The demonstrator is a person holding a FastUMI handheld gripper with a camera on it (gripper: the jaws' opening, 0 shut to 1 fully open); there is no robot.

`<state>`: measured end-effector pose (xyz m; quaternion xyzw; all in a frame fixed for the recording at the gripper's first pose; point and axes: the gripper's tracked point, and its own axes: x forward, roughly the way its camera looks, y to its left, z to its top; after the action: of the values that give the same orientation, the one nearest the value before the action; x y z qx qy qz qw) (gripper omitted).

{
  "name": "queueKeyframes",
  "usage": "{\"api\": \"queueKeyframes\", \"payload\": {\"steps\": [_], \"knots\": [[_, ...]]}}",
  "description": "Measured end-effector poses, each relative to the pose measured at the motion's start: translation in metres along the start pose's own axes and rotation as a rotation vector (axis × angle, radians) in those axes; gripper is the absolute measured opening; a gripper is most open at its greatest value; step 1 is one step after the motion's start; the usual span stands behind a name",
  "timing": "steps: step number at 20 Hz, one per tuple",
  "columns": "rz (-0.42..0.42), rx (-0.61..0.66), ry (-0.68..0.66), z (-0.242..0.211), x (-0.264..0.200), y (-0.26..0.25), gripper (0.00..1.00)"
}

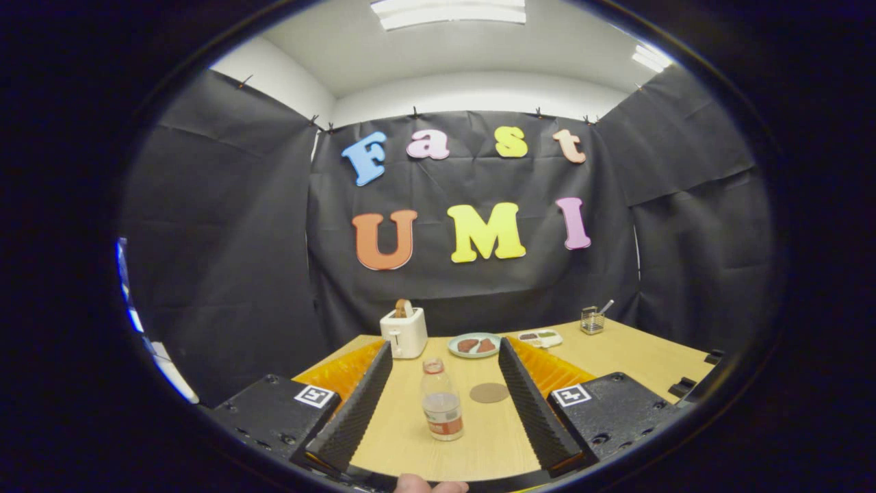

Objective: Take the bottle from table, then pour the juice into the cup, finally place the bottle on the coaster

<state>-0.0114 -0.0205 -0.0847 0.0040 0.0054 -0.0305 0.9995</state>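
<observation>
- The hand-held gripper (445, 352) is wide open and holds nothing.
- The bottle (441, 400) stands upright on the desk (636, 363), between the two fingers (356, 404) but not touching either one.
- It sits a little nearer the left finger than the right one.
- The step now looks like the first one: take the bottle.
- To do it well, I would move the hand-held gripper a bit to the side first, so the bottle is right in the middle of the gap.
- Then push forward slowly and keep low, so the fingers meet the fat body of the bottle and not the thin neck.
- Close gently. The bottle looks see-through and soft, so a hard squeeze could bend it.
- If one finger hits it first, the bottle may tip over or slide away.
- Keep it standing straight when you lift, so the juice does not slosh.
- The coaster (488, 392) is a round brown disc lying flat on the desk, just beside the bottle on its right and a little farther off.
- Do not bump the coaster on the way in. It is needed at the end.
- I cannot spot the cup for sure.
- Beyond the fingers, near the wall, are a toaster (404, 331), a plate (474, 345) with food and a small wire basket (592, 320).
- They are well apart from the bottle, so they should not get in the way.
</observation>
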Motion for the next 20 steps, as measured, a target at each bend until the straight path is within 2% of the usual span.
{"api": "queueKeyframes", "payload": {"steps": [11,20], "knots": [[-0.068,-0.094,0.107,-0.095,0.023,0.01,1.0],[-0.11,-0.081,0.206,-0.176,0.053,0.007,1.0]]}}
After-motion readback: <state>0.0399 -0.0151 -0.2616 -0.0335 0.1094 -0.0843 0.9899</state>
